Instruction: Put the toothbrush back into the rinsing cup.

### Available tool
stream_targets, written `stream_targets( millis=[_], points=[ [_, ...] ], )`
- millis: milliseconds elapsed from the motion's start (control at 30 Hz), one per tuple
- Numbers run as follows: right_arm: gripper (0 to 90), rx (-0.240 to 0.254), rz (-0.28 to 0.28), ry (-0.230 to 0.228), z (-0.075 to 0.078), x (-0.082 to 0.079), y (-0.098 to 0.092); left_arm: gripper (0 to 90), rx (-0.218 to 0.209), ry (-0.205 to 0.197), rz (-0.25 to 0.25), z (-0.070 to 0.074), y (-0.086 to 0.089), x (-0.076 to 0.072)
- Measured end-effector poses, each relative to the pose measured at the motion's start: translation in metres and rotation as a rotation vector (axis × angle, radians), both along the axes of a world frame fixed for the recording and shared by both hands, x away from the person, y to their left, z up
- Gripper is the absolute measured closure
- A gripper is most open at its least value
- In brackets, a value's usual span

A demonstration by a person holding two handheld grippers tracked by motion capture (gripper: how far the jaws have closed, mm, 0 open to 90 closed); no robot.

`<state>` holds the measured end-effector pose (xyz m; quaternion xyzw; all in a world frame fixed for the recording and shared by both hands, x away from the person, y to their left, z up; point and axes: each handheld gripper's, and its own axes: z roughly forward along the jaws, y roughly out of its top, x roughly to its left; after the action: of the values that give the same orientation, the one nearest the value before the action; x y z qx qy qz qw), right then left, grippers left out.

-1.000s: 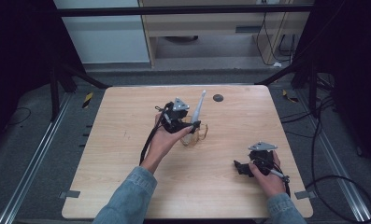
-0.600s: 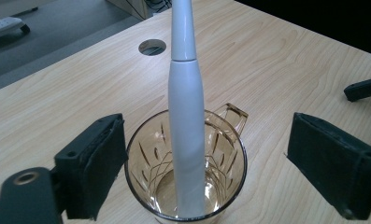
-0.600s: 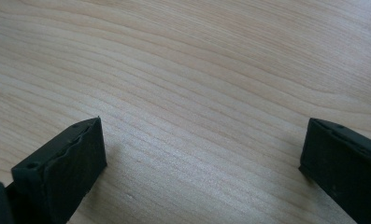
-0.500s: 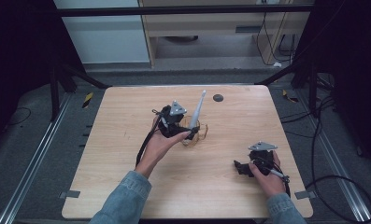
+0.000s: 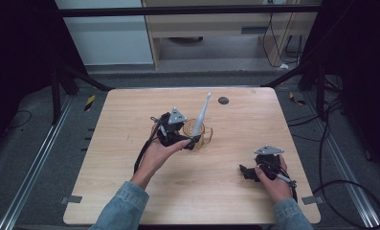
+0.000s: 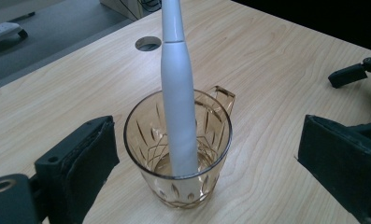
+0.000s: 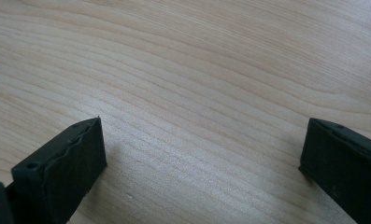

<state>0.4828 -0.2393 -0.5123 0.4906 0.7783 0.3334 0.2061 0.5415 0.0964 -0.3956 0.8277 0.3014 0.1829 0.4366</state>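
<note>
Pale wood grain covers the surface [image 5: 130, 191], which stands on a grey floor with dark stands at either side and a cabinet behind.

Nearest the person, at about four o'clock, the right claw [image 5: 247, 171] rests low on the wood in the right hand [image 5: 273, 179]; the right gripper view shows its jaws spread with bare wood between them.

Toward the middle, the left hand [image 5: 159, 153] holds the left claw [image 5: 193, 140] level and aimed at the cup [image 6: 178, 154], an amber cut-glass mug standing upright just past centre. Its jaws have just been opening. In the left gripper view they stand wide, one on each side of the cup and clear of the glass, so nothing is pinched. A white toothbrush [image 6: 178, 93] stands in the cup, its foot on the bottom and its neck leaning over the rim toward one o'clock. The cup's handle [image 6: 223, 95] points away from the claw.

Farther off, at twelve o'clock, a dark round port [image 5: 223, 100] sits in the wood near the far edge.

This looks like the release step: the toothbrush is parked in the cup and the grip is let go. The next move likely calls for drawing the left claw straight back toward six o'clock, keeping both jaws off the rim so the cup does not tip.
</note>
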Motion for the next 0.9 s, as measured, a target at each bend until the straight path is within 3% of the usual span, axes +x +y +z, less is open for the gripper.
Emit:
stream_targets(
  millis=[233, 367, 633, 900],
  points=[
    [0.3, 0.0, 0.0, 0.0, 0.0, 0.0, 0.0, 3.8, -0.005, 0.007, -0.022, -0.007, 0.011, -0.01],
    [0.3, 0.0, 0.0, 0.001, 0.0, 0.0, 0.0, 3.8, 0.014, 0.019, -0.026, -0.015, 0.017, -0.012],
    [0.3, 0.001, 0.0, 0.001, 0.0, 0.0, 0.0, 3.9, 0.041, 0.029, -0.024, -0.026, 0.024, -0.016],
    [0.3, 0.001, -0.001, 0.001, 0.0, 0.0, 0.0, 4.4, 0.032, 0.025, 0.004, -0.033, 0.039, -0.022]
  ],
)
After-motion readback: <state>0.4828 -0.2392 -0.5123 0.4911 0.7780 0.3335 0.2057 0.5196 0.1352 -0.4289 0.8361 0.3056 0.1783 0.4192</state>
